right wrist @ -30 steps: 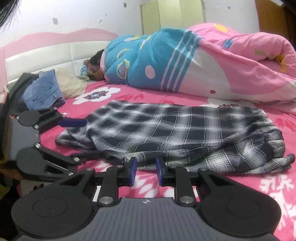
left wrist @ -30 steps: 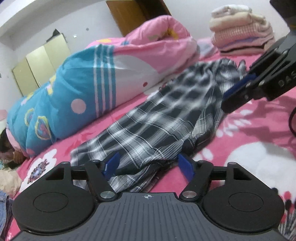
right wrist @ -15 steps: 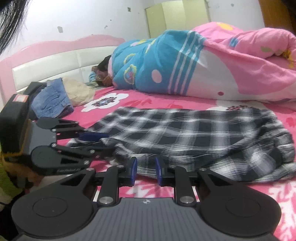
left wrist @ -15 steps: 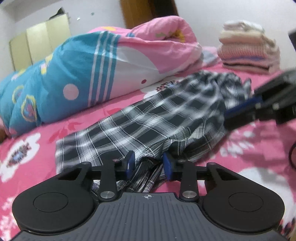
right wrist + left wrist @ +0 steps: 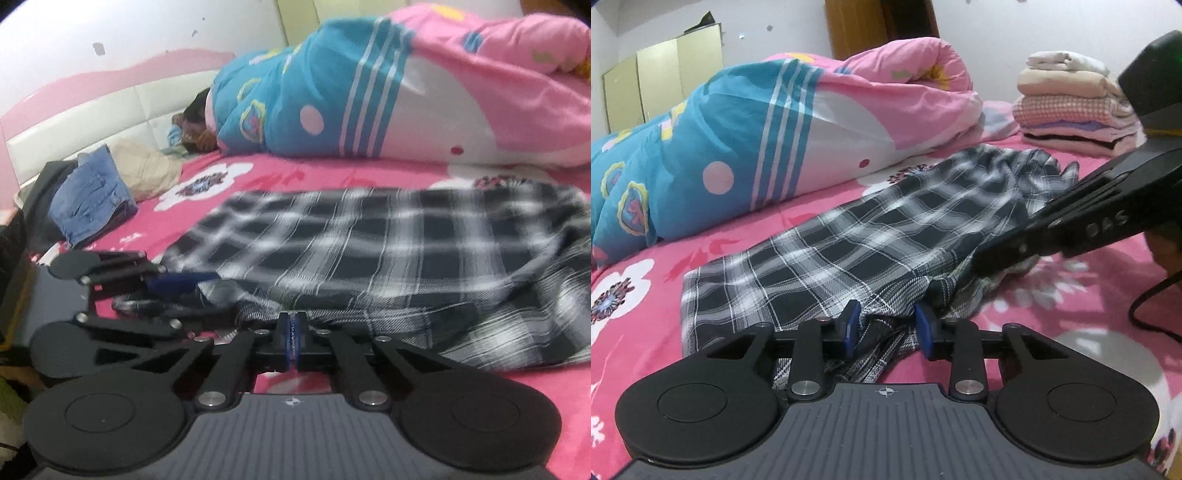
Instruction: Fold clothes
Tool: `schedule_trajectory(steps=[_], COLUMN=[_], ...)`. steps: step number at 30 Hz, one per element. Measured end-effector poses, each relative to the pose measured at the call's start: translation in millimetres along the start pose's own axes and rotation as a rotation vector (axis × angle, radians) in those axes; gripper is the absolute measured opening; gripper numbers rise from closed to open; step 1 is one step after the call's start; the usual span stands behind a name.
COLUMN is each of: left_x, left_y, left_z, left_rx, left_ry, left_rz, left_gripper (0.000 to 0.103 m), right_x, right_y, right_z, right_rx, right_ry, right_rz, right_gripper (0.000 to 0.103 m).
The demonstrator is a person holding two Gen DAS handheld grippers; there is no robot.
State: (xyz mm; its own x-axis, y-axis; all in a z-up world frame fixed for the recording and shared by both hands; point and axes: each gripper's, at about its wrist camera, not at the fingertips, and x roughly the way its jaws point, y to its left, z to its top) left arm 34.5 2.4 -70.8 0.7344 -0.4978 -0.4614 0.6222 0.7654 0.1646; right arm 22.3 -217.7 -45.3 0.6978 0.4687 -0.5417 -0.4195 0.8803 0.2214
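Plaid garment, black and white, lies spread lengthwise on a pink floral bedsheet, its near edge bunched into loose folds.

Left gripper: low at the garment's near edge, jaws somewhat apart, with a bunched fold of the plaid cloth lying between the blue pads; whether the pads press the cloth cannot be told from either view.

Right gripper: jaws drawn together, blue pads meeting at the garment's near hem. From the left wrist view its black fingers reach in from the right and end in the cloth, so the hem appears pinched, though blur hides the contact itself.

Background: a rolled quilt, blue at one end and pink at the other, runs along the far side of the bed, just beyond the garment. A stack of folded clothes sits at one end of the bed; at the other end, denim and a beige item lie by the pink and white headboard.
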Motion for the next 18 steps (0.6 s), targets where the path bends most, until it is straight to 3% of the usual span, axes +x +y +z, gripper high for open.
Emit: schedule_trajectory(steps=[4, 11, 13, 16, 18], left_x=[-3.4, -10.4, -12.9, -17.3, -19.8], left_y=[3.4, 3.9, 3.7, 3.9, 3.4], left_z=[-0.8, -1.8, -2.1, -2.7, -2.7], left_rx=[-0.02, -0.02, -0.018, -0.018, -0.016], left_ry=[-0.02, -0.064, -0.079, -0.105, -0.121], left_rz=[0.013, 0.011, 0.01, -0.003, -0.007], left_gripper=[0.019, 0.012, 0.01, 0.008, 0.008], right_x=[-9.2, 24.6, 33.9, 32.0, 33.6], right_y=[0.4, 10.4, 11.9, 11.7, 7.8], right_z=[0.0, 6.5, 6.3, 7.6, 8.0], right_rx=[0.007, -0.013, -0.008, 0.034, 0.087], right_ry=[-0.032, 0.075, 0.083, 0.018, 0.007], right_rz=[0.061, 0.109, 0.084, 0.039, 0.051], right_gripper=[0.001, 0.001, 0.001, 0.001, 0.003])
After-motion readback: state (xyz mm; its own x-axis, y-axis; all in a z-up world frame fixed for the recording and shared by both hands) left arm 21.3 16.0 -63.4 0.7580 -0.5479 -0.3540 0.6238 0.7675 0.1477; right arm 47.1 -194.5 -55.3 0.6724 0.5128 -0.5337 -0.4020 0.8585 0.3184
